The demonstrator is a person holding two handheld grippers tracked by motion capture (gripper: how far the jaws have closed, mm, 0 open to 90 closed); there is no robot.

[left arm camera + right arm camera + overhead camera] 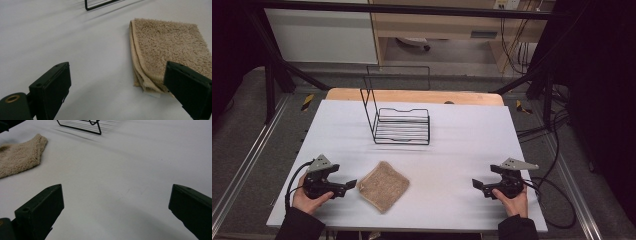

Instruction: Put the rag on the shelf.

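Two grippers sit low over my white table (452,150), one in each hand at the near edge. From the high view, the left gripper (351,185) is at about eight o'clock on the table, its jaws pointing toward the folded beige terry-cloth towel (383,186), with the jaw tips just beside the towel's left corner; I cannot tell whether they touch it. In the left gripper view the jaws stand wide apart with nothing between them but bare table, and the towel (170,47) lies at about two o'clock ahead, its folded edge facing the camera and its near corner partly hidden behind the right-hand jaw.

My right gripper (477,185) is at about four o'clock on the table, well apart from the towel, its jaws pointing left toward it. In the right gripper view the jaws are also spread wide and empty, with the towel (18,157) off at ten o'clock.

Farther back, at roughly twelve o'clock near the table's middle, stands a black wire rack (399,122) with a tall upright frame on its left side; nothing rests in it. Its lower bars show at the top edge of both gripper views.
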